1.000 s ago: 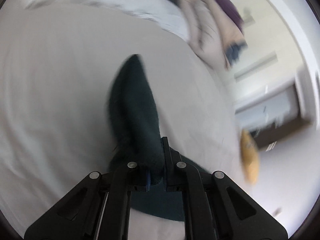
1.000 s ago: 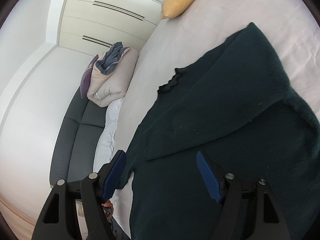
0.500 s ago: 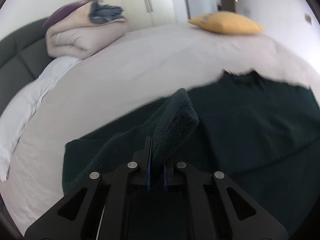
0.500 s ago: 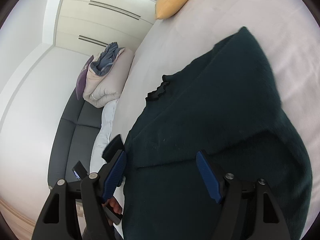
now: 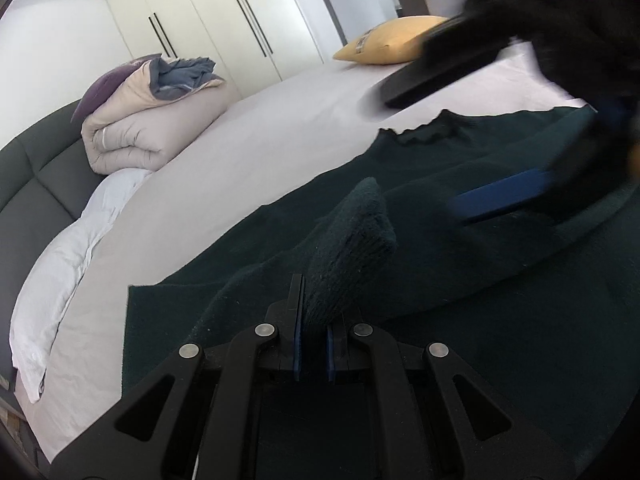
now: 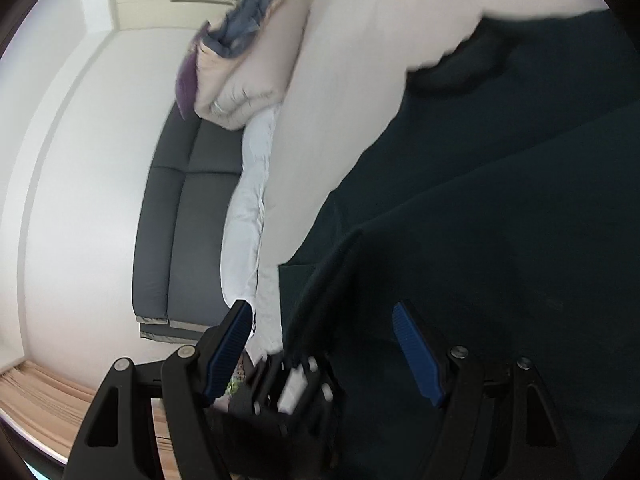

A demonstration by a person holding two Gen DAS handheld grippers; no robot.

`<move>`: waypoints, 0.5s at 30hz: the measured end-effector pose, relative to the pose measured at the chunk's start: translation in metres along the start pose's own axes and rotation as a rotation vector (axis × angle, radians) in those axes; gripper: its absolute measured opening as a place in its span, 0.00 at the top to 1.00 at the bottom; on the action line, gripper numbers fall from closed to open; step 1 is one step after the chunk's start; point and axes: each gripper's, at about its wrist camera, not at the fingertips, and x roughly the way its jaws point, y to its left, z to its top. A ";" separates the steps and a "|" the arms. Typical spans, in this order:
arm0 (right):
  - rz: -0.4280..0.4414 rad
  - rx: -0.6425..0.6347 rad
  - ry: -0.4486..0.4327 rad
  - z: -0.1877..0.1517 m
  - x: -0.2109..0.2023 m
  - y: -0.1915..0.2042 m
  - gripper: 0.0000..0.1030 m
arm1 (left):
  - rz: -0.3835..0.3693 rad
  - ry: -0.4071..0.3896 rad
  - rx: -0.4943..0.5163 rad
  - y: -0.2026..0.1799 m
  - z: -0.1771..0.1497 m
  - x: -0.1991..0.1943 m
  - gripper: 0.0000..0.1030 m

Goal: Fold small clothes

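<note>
A dark green knit sweater (image 5: pixel 460 208) lies spread on the pale bed sheet (image 5: pixel 248 152), one side folded over its body. My left gripper (image 5: pixel 312 332) is shut on the sweater's sleeve cuff (image 5: pixel 352 236), which sticks up between the blue pads just above the body. My right gripper (image 6: pixel 324 344) is open and empty, hovering over the sweater (image 6: pixel 500 220) near its edge; it shows blurred in the left wrist view (image 5: pixel 520 196). The left gripper's body (image 6: pixel 288 396) appears between the right fingers.
A rolled beige duvet with a grey-blue cloth (image 5: pixel 160 116) sits against the dark headboard (image 5: pixel 36 176). A white pillow (image 5: pixel 60 264) lies along the bed's edge. A yellow cushion (image 5: pixel 388 40) is at the far end. Wardrobe doors (image 5: pixel 224 16) stand behind.
My left gripper has carried the sleeve cuff over the sweater's body and swung round to face the headboard. My right gripper has moved left and down, coming in over the sweater near the left one.
</note>
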 end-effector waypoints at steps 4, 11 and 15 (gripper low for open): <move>-0.022 0.047 0.052 0.013 0.036 -0.004 0.30 | -0.009 -0.022 0.000 -0.001 0.003 -0.008 0.93; -0.102 -0.022 0.068 0.014 0.045 -0.001 0.87 | -0.028 -0.028 -0.023 -0.001 0.000 -0.017 0.93; -0.128 -0.051 0.017 0.016 0.021 0.003 0.90 | -0.063 -0.033 -0.012 -0.013 0.006 -0.027 0.92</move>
